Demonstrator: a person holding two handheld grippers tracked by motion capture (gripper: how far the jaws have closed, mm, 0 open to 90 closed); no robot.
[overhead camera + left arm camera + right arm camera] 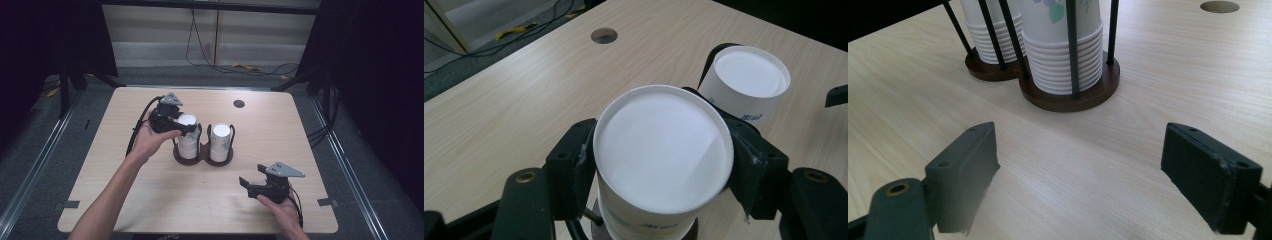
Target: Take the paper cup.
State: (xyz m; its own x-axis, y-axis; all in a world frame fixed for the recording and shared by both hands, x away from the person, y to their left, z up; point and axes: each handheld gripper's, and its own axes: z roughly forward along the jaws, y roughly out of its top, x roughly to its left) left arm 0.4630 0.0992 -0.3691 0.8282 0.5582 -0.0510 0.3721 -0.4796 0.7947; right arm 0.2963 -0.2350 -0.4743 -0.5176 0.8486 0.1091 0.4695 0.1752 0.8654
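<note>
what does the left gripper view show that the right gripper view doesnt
Left gripper view: the left hand-held gripper with its jaws closed on the top cup of the near stack, and the white upturned bottoms of both top cups.

Right gripper view: the right hand-held gripper, jaws wide apart over bare table, plus the ribbed rims of stacked cups and the brown holder base with black rods.

Both: the two cup stacks, the wooden tabletop and its round hole.

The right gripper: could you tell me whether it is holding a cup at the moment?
No, the right gripper has its jaws wide apart over bare table, short of the cup stacks.
</note>
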